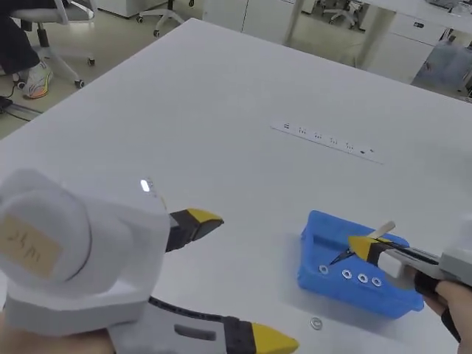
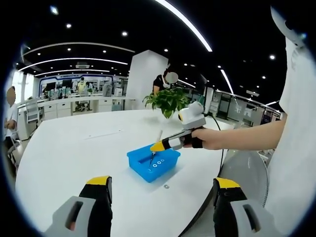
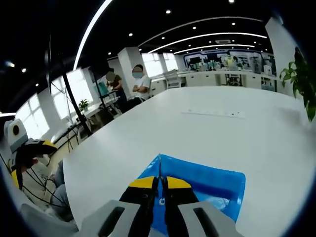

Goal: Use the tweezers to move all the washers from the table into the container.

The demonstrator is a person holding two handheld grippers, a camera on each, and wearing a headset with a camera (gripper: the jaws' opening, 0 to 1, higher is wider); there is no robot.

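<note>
A blue container [image 1: 318, 227] [image 2: 139, 159] [image 3: 217, 180] sits on the white table and holds several washers [image 1: 346, 274] [image 2: 155, 166]. My right gripper [image 1: 363, 245] [image 2: 159, 146] [image 3: 160, 183] is shut on thin tweezers [image 1: 341, 256] [image 2: 152, 158] [image 3: 159, 168], whose tips point down into the container. Whether the tips hold a washer I cannot tell. One washer [image 1: 316, 323] [image 2: 166, 186] lies on the table just in front of the container. My left gripper [image 1: 236, 280] [image 2: 163, 182] hovers open to the left of the container, holding nothing.
A power strip [image 1: 324, 140] [image 3: 212, 113] is set into the table beyond the container. Office chairs [image 1: 51, 29] stand past the table's far left edge. A potted plant [image 2: 168, 101] stands behind. People sit in the distance [image 3: 136, 81].
</note>
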